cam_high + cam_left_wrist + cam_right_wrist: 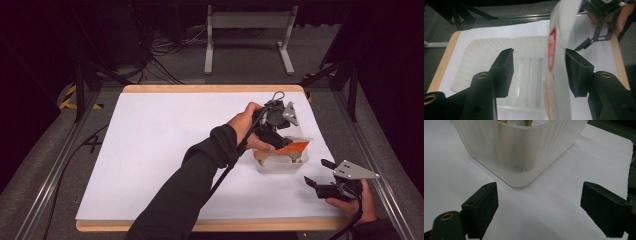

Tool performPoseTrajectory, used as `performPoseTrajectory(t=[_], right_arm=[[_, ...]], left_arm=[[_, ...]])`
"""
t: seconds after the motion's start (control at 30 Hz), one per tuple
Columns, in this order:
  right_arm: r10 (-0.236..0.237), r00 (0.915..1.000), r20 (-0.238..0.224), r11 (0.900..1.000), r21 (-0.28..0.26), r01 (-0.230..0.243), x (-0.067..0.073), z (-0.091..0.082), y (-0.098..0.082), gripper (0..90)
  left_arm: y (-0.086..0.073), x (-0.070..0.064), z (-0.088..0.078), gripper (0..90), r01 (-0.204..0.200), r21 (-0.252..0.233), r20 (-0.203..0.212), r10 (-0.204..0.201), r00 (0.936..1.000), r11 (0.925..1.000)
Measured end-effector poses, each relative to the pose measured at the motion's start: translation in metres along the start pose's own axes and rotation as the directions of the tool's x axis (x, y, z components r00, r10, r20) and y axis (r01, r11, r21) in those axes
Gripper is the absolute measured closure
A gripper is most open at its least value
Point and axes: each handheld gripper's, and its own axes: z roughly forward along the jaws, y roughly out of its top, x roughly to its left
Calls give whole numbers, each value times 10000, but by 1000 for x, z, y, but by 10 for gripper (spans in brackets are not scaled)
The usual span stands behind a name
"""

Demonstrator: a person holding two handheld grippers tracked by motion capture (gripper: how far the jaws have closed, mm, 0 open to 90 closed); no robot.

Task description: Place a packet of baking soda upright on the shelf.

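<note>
Left gripper [272,141] above the tub [280,164], pointing down into it, released, jaws standing well apart. Between them, hard by the right-hand jaw, the packet [559,47]: upright on edge, lower end down inside the tub, upper flap rising past the jaw tips. Contact with that one pad hard to judge. No squeeze from the opposite jaw, so no grip. Reads as a drop-off, with the packet propped on edge against the tub wall rather than lying flat. Below and ahead of the jaws, the ribbed tub floor with a few pale, clear-looking pieces on it.

Right gripper [315,171] low over the counter [165,145], also released, jaws wide, nothing between. Tub corner straight ahead, just beyond the tips, not touching. Probably parked there to steady the tub in case of a slide, and kept to one side to leave the opening free for the other hand.

Likely next: a straight lift of the left gripper, clear of the flap. Main risk is snagging the packet on the near jaw and dragging it back out over the rim.
</note>
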Motion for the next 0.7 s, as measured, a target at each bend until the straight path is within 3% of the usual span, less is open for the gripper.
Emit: performPoseTrajectory(t=[0.17, 0.3, 0.37, 0.6, 0.7], right_arm=[[-13, 10000, 10, 10000, 14, 13, 1, 1, 1, 151], [-61, 10000, 24, 10000, 27, 61, 2, 1, 2, 153], [-29, 10000, 19, 10000, 50, 29, 1, 1, 2, 154], [-81, 10000, -25, 9999, 64, 81, 2, 2, 1, 157], [-48, 10000, 0, 9999, 106, 48, 2, 3, 1, 159]], left_arm=[[-23, -1, -8, 586, 273, -200, 374, -265, 9989, 9994], [-37, -3, -6, 814, 465, -811, 679, -410, 9968, 9956], [-40, -4, -5, 895, 461, -964, 597, -405, 9974, 9943], [-35, -4, 2, 898, 490, -1472, 360, -442, 9984, 9879], [-35, -3, 5, 898, 693, -1692, 279, -655, 9975, 9831]])
